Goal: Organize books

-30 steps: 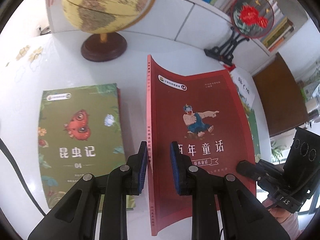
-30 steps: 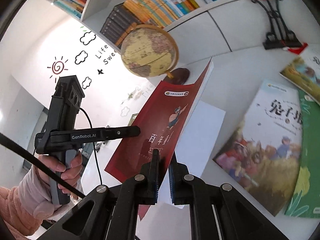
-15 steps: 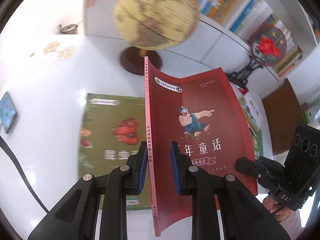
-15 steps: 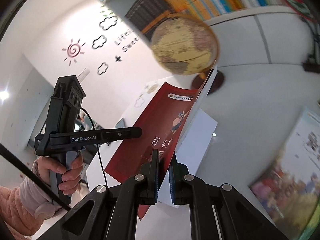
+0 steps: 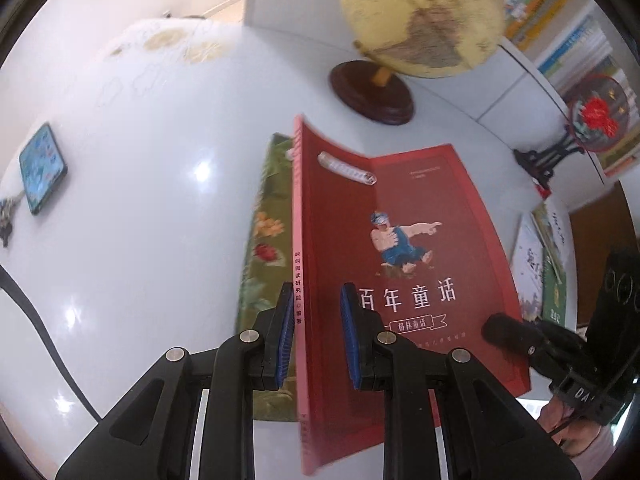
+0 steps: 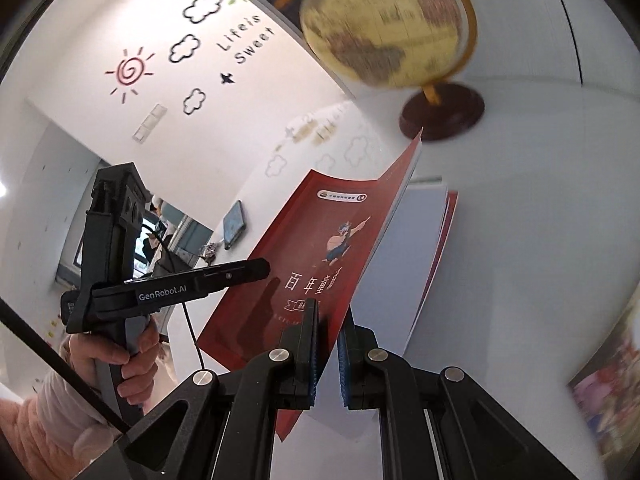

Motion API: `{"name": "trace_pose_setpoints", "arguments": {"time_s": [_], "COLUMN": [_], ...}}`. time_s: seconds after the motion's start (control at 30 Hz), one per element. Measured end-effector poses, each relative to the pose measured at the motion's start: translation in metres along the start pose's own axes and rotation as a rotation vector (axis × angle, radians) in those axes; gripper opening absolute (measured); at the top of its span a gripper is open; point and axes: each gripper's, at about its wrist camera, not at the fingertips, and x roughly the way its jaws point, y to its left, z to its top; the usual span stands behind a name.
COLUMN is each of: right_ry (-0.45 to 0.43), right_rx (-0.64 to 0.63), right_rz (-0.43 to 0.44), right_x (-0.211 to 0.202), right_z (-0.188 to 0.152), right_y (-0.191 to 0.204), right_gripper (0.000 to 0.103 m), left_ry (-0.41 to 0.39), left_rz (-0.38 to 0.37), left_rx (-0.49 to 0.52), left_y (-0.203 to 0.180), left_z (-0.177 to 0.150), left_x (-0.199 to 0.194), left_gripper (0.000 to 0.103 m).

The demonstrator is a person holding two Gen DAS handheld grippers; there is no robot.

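Left tool (image 5: 314, 336) is nearly pressed together, pinching the spine of the red book (image 5: 404, 248). One blue pad sits against the outside of the spine, the other on the front cover, and the gap between them is only as wide as the book. Right tool (image 6: 327, 344) is squeezed almost fully together on the opposite long edge, clamping the cover and pages near the bottom. So it's a two-handed carry, with the book off the table (image 5: 160, 200), tilted, and its cover bowing a bit.

What's changed over the last second: the whole thing has slid sideways. A second ago the green book (image 5: 264, 240) lay fully in view to the left of the red one, cover showing. Now the red book hangs over it and hides all but a strip of its left side. The globe (image 5: 420, 16) has drifted across the view too, and a phone (image 5: 42, 168) has come into view on the far left. Neither grip has shifted at all.

My read is that the red book is headed for the top of the green one to start a stack, and it's about lined up. It isn't down yet. More books (image 5: 540, 264) wait off to the right.
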Motion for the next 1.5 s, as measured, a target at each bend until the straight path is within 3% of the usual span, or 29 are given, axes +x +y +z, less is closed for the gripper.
{"name": "trace_pose_setpoints", "arguments": {"time_s": [0.27, 0.63, 0.73, 0.77, 0.87, 0.93, 1.07, 1.23, 1.33, 1.4, 1.5], "right_ry": [0.012, 0.022, 0.03, 0.022, -0.008, 0.008, -0.013, -0.119, -0.193, -0.25, -0.359], "right_rx": [0.107, 0.233, 0.271, 0.266, 0.195, 0.159, 0.069, -0.003, 0.116, 0.259, 0.507], "right_rz": [-0.024, -0.067, -0.067, -0.083, -0.149, -0.195, -0.317, -0.526, -0.608, -0.631, -0.564], "right_x": [0.017, 0.022, 0.018, 0.015, 0.002, -0.006, -0.046, -0.125, -0.173, -0.204, -0.241], "right_z": [-0.01, -0.024, -0.026, -0.026, -0.026, -0.025, -0.017, -0.022, -0.046, -0.068, -0.096], "right_y": [-0.013, -0.03, -0.034, -0.034, -0.034, -0.038, -0.051, -0.077, -0.114, -0.149, -0.196], "right_gripper": [0.009, 0.009, 0.032, 0.046, 0.048, 0.048, 0.048, 0.054, 0.054, 0.054, 0.054], "left_ry": [0.018, 0.057, 0.063, 0.059, 0.053, 0.056, 0.016, 0.001, 0.017, 0.043, 0.073], "left_rz": [0.039, 0.12, 0.151, 0.163, 0.181, 0.186, 0.17, 0.082, 0.036, -0.011, -0.057], "left_rx": [-0.014, -0.043, -0.059, -0.058, -0.04, -0.016, 0.066, 0.15, 0.215, 0.267, 0.362], "left_y": [0.013, 0.02, 0.021, 0.02, 0.011, 0.0, -0.038, -0.109, -0.155, -0.192, -0.246], "left_z": [-0.002, 0.001, 0.003, 0.003, 0.006, 0.009, 0.019, 0.027, 0.019, 0.009, 0.005], "left_x": [0.012, 0.028, 0.029, 0.028, 0.026, 0.025, 0.017, 0.029, 0.049, 0.065, 0.09], "left_gripper": [0.02, 0.036, 0.042, 0.043, 0.048, 0.067, 0.068, 0.068, 0.068, 0.068, 0.068]}}
